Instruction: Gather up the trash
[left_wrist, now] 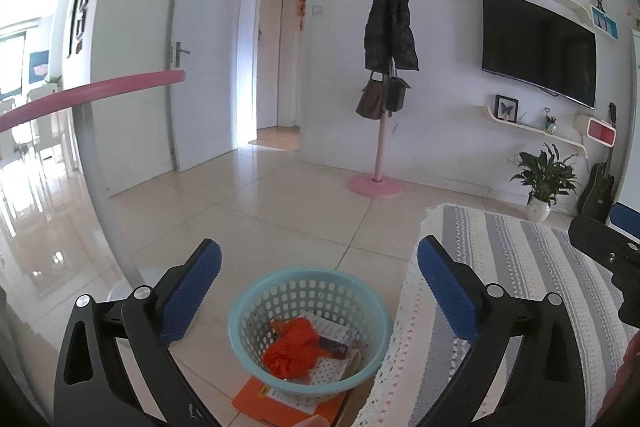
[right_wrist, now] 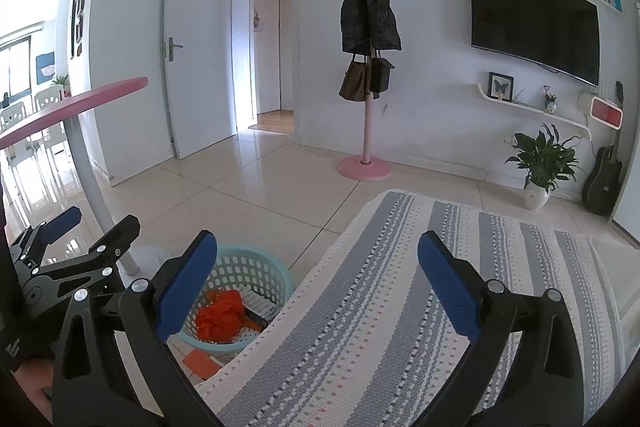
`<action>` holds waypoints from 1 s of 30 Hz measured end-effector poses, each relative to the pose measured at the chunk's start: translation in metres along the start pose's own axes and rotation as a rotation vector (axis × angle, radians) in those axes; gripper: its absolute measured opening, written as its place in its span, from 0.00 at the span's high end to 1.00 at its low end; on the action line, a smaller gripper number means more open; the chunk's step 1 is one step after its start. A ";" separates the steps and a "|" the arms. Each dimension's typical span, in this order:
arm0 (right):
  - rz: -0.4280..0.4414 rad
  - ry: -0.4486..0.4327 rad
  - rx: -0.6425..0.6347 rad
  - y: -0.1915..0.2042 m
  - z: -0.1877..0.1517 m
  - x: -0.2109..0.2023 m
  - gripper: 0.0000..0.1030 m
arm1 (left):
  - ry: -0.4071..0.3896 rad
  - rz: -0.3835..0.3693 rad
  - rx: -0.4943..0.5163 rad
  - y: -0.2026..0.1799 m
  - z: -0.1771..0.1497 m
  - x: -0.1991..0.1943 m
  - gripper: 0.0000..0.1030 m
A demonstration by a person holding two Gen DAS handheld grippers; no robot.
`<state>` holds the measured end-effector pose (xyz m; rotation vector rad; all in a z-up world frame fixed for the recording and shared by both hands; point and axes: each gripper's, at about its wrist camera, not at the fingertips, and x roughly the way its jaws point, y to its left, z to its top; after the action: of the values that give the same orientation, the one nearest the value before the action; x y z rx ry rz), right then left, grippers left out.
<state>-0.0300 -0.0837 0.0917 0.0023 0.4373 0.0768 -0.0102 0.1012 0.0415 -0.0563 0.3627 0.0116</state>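
Basket (left_wrist: 310, 327) mouth lies unobstructed below me; striped cloth surface (left_wrist: 520, 307) crowds its right, table leg (right_wrist: 94, 183) left.

one basket (left_wrist: 310, 327), one orange wad (left_wrist: 294, 349), two bags (left_wrist: 372, 99), one plant (left_wrist: 546, 177).

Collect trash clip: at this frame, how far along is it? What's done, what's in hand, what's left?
Looks done: the blue basket on the floor already holds a crumpled orange bag and some printed paper or packaging. In hand: nothing; the left gripper and right gripper are both open. Left: possibly the orange sheet lying flat under the basket. No loose trash shows on the striped cloth.
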 end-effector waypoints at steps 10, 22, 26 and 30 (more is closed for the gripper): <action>0.013 0.012 0.005 0.000 -0.002 0.002 0.07 | 0.010 0.005 -0.007 0.000 -0.002 -0.001 0.07; 0.019 0.021 0.006 0.001 -0.003 0.005 0.07 | -0.007 0.018 0.009 -0.003 -0.001 -0.007 0.07; 0.018 0.018 -0.016 0.005 -0.005 0.004 0.07 | -0.006 0.019 0.006 -0.001 0.001 -0.007 0.07; 0.020 0.021 -0.023 0.006 -0.006 0.005 0.07 | -0.005 0.020 0.010 -0.002 0.000 -0.007 0.07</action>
<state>-0.0287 -0.0777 0.0839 -0.0172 0.4571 0.1012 -0.0171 0.0990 0.0444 -0.0427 0.3579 0.0301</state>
